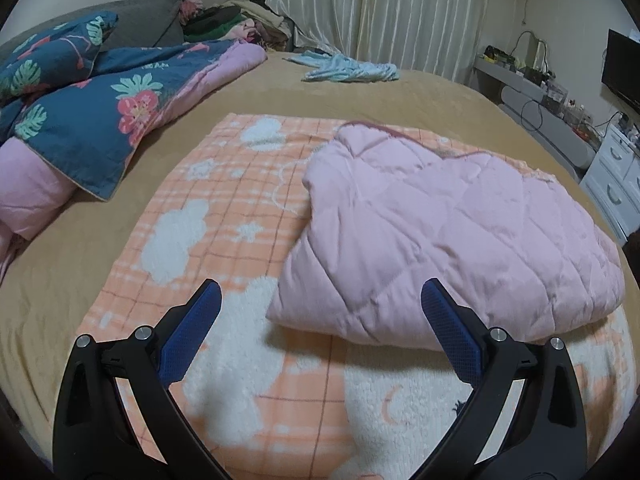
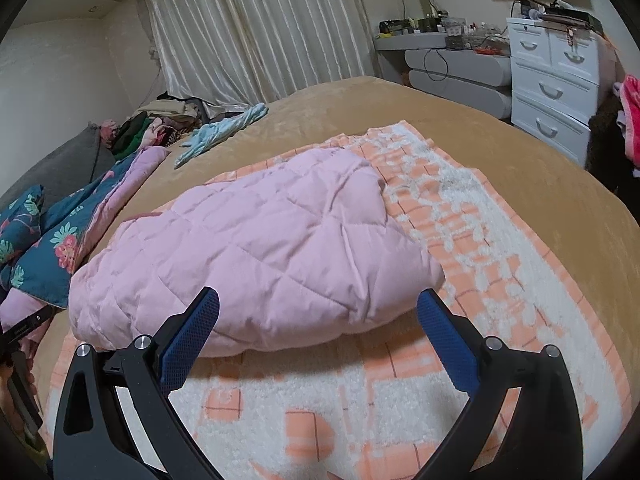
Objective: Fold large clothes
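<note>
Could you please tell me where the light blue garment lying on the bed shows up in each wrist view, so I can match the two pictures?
Left wrist: the blue garment lies upper centre, on the tan bedspread before the curtain.
Right wrist: the blue garment lies upper left, beside the clothes pile.
Shared landmark: the pink quilted jacket, on the orange blanket.

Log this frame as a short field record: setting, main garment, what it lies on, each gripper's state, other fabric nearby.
setting: bed with tan cover
main garment: pink quilted garment, folded into a bundle
lies on: orange checked blanket
left gripper: open, empty
right gripper: open, empty
nearby: floral quilt, light blue cloth, clothes pile
</note>
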The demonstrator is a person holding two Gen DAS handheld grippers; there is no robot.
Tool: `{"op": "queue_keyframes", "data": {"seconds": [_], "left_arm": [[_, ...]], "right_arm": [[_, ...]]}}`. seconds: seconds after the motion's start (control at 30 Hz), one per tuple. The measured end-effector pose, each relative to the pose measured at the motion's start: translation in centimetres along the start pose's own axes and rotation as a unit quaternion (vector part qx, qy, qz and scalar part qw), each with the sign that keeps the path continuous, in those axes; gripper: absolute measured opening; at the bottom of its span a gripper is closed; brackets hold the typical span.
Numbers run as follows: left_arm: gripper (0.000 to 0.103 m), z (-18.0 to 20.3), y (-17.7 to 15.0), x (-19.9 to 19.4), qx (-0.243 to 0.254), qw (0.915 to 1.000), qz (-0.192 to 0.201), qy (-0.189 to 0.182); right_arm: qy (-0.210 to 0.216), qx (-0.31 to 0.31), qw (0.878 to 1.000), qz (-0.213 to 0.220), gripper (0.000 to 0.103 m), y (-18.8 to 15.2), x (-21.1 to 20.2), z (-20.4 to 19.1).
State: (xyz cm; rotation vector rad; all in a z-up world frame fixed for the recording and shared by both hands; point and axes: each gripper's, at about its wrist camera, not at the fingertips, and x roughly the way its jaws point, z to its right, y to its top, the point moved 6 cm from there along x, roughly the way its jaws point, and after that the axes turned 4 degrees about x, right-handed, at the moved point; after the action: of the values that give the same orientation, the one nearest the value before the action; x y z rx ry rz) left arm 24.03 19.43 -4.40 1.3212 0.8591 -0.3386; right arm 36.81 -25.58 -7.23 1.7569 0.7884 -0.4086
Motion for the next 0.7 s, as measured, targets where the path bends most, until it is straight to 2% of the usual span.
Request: {"op": "queue_keyframes", "data": {"seconds": [0.13,0.27,0.4,0.53,0.7], "left_arm": [[0.094,0.6,-1.7,1.4,-0.034,0.9986,-0.03,-0.03],[0.094,1.5,-3.4,3.8,-0.1,0.9892,-0.073,-0.079],[0.094,2.1,-3.5,5.3,-0.137,0.9827,-0.077,-0.099],[0.094,2.2,-3.1,7.1,-0.193,0.9708,-0.081,-0.117],[0.095,2.2,-2.6,9.7,-0.249,0.9556,-0.086,-0.132]], "right_arm": [[-0.01,0.027,0.999,-0.02,0.099,-1.1,1.3,1.0],[-0.016,0.054,0.998,-0.034,0.099,-1.9,2.6,1.6],[-0.016,0.09,0.995,-0.044,0.099,-2.1,4.0,2.1],[-0.009,0.129,0.99,-0.054,0.099,-1.7,5.7,2.4],[-0.001,0.144,0.987,-0.073,0.099,-1.6,8.3,1.7]]}}
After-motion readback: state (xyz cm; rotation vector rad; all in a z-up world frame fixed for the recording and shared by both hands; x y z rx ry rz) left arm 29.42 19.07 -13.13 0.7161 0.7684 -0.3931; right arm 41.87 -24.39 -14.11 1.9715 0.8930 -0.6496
